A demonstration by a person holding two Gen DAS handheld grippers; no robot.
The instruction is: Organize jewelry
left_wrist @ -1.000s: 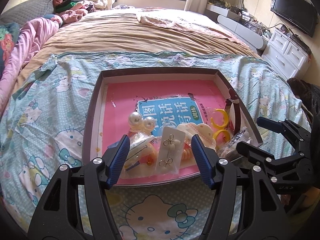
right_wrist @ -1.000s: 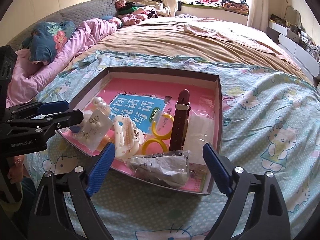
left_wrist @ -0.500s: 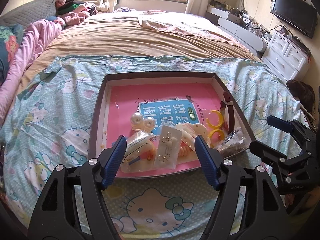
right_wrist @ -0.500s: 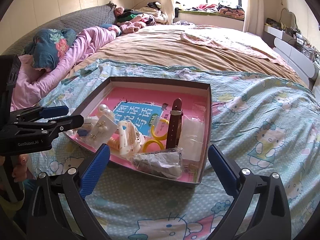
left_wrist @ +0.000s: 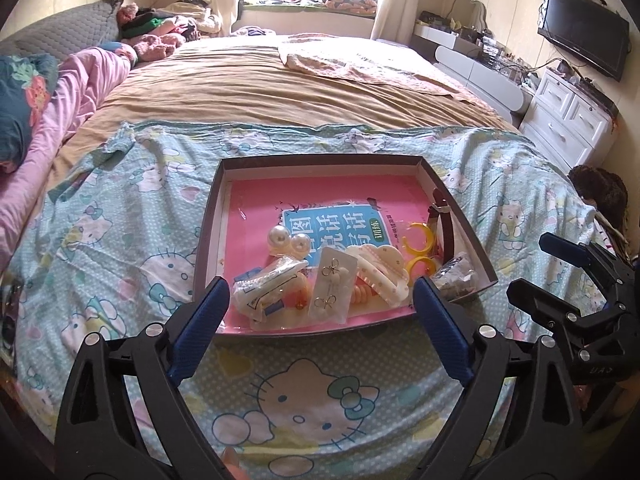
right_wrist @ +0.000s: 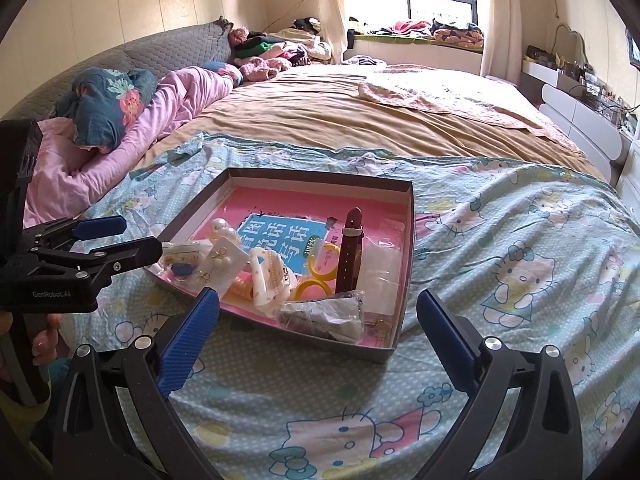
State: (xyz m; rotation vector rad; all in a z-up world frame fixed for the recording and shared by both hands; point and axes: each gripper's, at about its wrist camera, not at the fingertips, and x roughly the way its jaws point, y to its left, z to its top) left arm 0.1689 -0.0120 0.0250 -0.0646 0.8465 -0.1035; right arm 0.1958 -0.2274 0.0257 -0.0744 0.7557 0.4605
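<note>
A shallow dark-rimmed box (left_wrist: 324, 161) (right_wrist: 407, 240) with a pink floor lies on the Hello Kitty sheet. It holds an earring card (left_wrist: 332, 284) (right_wrist: 218, 262), pearl earrings (left_wrist: 289, 240), a cream hair claw (left_wrist: 380, 270) (right_wrist: 268, 280), yellow hoops (left_wrist: 418, 248) (right_wrist: 318, 280), a brown watch strap (left_wrist: 442, 216) (right_wrist: 350, 256) and a small plastic bag (left_wrist: 456, 276) (right_wrist: 324, 314). My left gripper (left_wrist: 320, 312) is open and empty in front of the box's near edge. My right gripper (right_wrist: 316, 328) is open and empty, just short of the box's near corner.
The box sits on a wide bed with a tan blanket (left_wrist: 280, 84). Pink bedding and pillows (right_wrist: 120, 136) lie at the left. A white dresser (left_wrist: 568, 120) and a wall TV (left_wrist: 580, 36) stand at the right. The sheet (left_wrist: 300, 392) stretches under both grippers.
Both grippers have drawn back and up from the box, so it looks smaller and farther away. Both stay open and empty. The jewelry has not moved.
</note>
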